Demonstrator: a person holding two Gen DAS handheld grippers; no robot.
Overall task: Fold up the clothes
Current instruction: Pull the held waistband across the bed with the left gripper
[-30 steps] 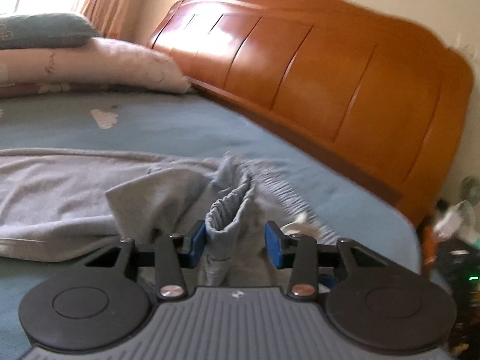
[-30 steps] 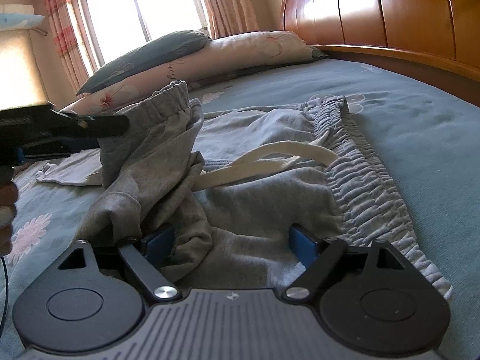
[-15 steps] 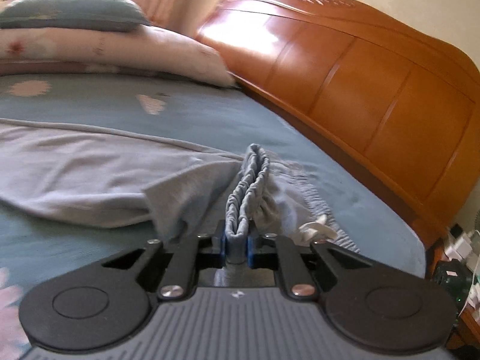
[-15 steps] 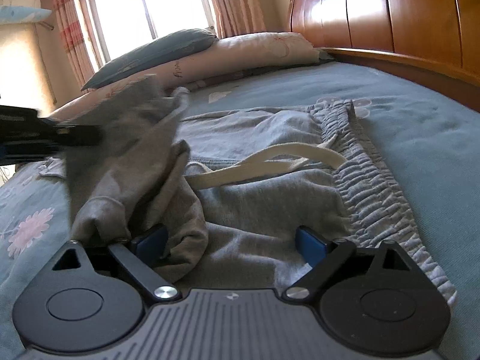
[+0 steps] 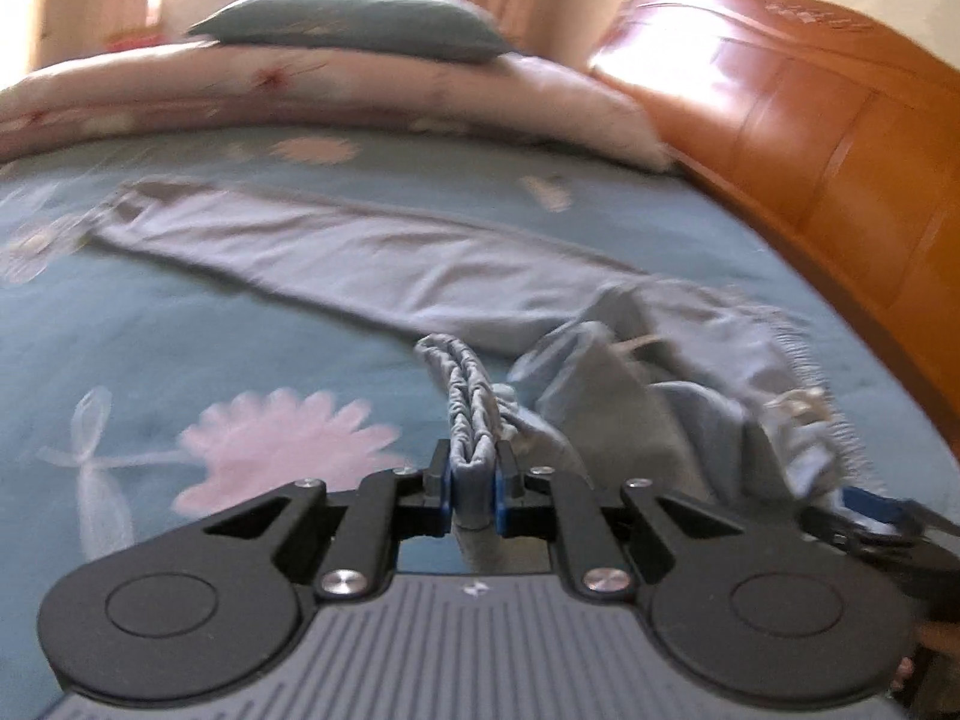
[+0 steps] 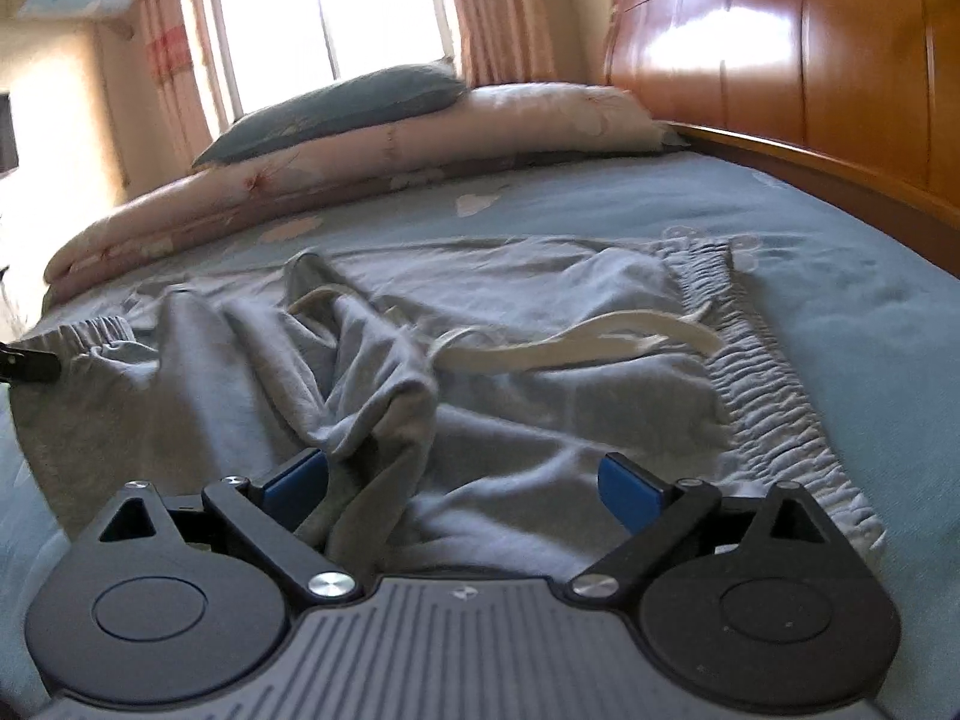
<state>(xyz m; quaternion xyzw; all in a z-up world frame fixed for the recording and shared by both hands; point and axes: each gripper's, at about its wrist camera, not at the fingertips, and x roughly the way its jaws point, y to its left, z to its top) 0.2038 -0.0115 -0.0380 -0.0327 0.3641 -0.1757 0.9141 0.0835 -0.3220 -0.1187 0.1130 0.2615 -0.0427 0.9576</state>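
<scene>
While the elasticated cuff (image 5: 465,402) of the grey cotton jogging trousers (image 6: 480,396), rumpled mid-frame on the blue flowered bed (image 5: 180,354), is clamped in the left tongs (image 5: 473,489), the right tongs (image 6: 462,483) are held wide and empty above the cloth, so a fold seems under way and a second grip needed.

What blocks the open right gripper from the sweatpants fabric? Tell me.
Nothing visible does. The right gripper sits open directly over the grey sweatpants, a raised fold already between its jaws. The cream drawstring lies farther ahead.

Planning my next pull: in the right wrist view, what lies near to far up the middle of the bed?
right gripper → bunched grey trouser fabric → cream drawstring → blue bedsheet → pink floral quilt → blue-grey pillow → window
</scene>
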